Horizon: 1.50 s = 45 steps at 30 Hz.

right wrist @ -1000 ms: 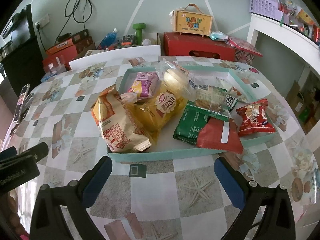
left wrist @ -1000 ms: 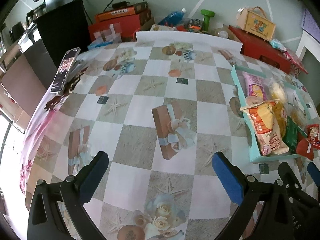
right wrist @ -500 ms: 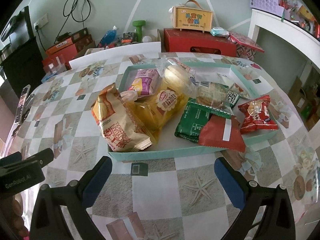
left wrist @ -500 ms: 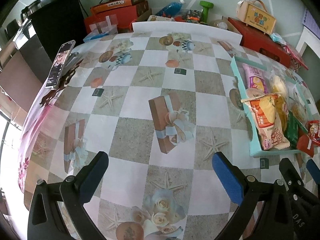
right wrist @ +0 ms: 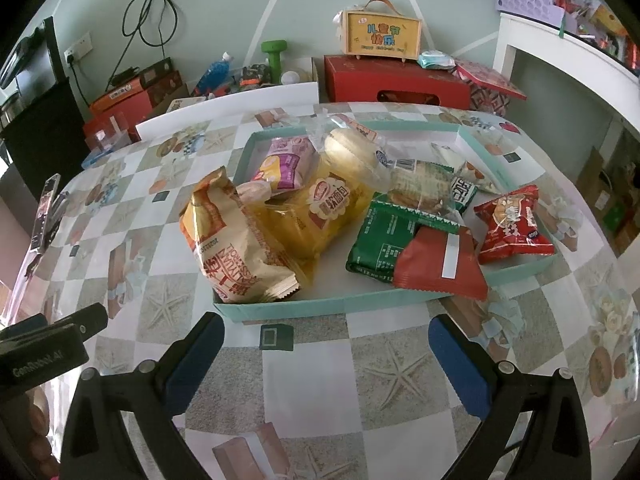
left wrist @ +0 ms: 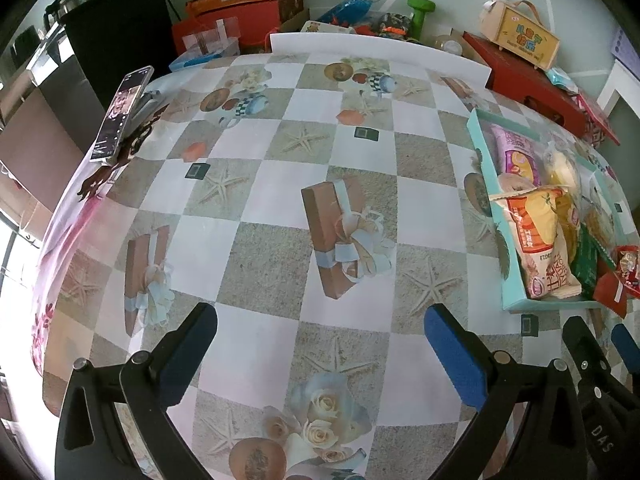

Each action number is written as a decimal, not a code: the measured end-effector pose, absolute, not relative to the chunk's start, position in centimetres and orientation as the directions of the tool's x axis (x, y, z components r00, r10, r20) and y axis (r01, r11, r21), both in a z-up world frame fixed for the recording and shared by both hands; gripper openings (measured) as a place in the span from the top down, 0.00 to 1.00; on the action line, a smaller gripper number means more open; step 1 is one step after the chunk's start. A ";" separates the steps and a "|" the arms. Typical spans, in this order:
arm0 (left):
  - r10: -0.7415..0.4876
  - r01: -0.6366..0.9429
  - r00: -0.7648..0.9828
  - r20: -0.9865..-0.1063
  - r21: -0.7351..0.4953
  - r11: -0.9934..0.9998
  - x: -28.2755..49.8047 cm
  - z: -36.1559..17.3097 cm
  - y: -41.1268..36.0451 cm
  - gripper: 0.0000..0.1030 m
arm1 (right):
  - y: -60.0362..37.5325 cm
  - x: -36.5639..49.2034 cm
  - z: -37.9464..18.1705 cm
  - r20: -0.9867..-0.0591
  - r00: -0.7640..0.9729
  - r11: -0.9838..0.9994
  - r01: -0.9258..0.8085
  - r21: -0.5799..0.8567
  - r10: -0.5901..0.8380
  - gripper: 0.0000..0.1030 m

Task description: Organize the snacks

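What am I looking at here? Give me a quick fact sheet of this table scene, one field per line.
Setting: table with a checkered cloth
Tray: teal tray, piled with snack packets
Front-left packet: orange bag, leaning on the tray's corner
Middle: yellow bread bag
Front right: green packet partly under a red packet
Left hand-held gripper: open, empty, over bare cloth
Right hand-held gripper: open, empty, facing the tray
Phone: propped at the table's left edge

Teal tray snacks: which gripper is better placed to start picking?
Right. The right gripper is open directly before the teal tray, the tan snack bag just ahead. The left gripper is open over bare tablecloth, the tray off to its right.
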State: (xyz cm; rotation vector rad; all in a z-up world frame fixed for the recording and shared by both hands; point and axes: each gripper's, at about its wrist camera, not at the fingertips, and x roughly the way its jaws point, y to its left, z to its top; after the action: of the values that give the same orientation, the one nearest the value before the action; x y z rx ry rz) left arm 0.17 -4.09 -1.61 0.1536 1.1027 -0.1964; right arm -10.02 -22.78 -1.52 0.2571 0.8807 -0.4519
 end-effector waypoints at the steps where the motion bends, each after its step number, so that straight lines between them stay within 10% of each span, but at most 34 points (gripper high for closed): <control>1: -0.082 0.234 0.434 -0.897 0.025 0.972 0.2 -1.7 -4.1 0.00 | -22.8 -10.0 -1.5 -0.788 0.552 0.876 0.481 0.033 -0.274 0.00; 45: -0.096 0.228 0.394 -0.914 -0.005 0.974 0.4 -2.3 -4.0 0.00 | -22.8 -9.9 -1.8 -0.798 0.541 0.873 0.485 0.040 -0.264 0.00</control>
State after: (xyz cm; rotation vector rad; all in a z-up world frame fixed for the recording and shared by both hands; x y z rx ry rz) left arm 0.42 -4.01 -2.31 0.1282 1.1489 -0.2062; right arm -9.92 -22.81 -1.82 0.2704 0.8952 -0.4518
